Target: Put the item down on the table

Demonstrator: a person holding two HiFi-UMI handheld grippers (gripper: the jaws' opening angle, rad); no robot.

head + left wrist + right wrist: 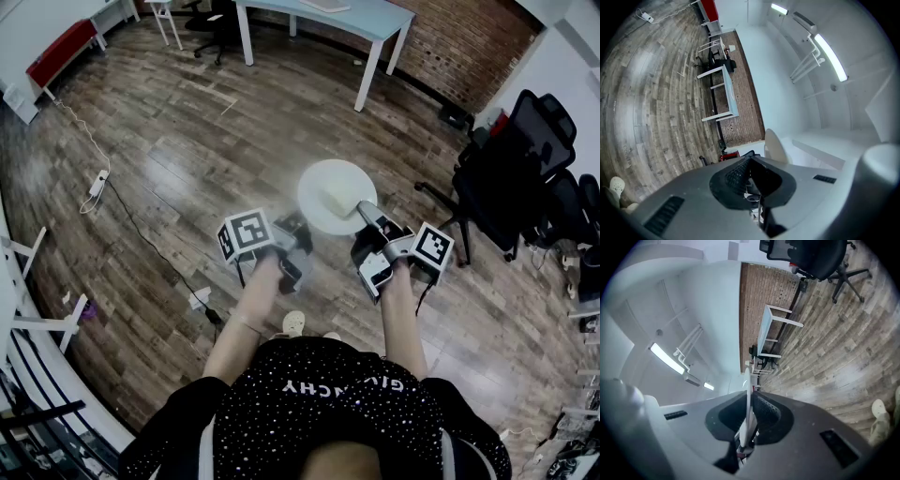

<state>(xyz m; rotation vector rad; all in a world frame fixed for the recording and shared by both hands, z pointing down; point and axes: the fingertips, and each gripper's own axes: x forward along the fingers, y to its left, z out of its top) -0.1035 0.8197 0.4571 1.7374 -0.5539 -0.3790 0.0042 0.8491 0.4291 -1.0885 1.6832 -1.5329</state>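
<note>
Pointing level (and forward), right gripper [365, 209] clamps plate [330, 193].

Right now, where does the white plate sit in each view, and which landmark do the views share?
Head view: white plate at centre, its rim pinched in the right claw.
Left gripper view: plate just right of centre, beyond the claw.
Right gripper view: plate edge-on between the jaws, lower centre.
Shared landmark: the table by the brick wall.
</note>
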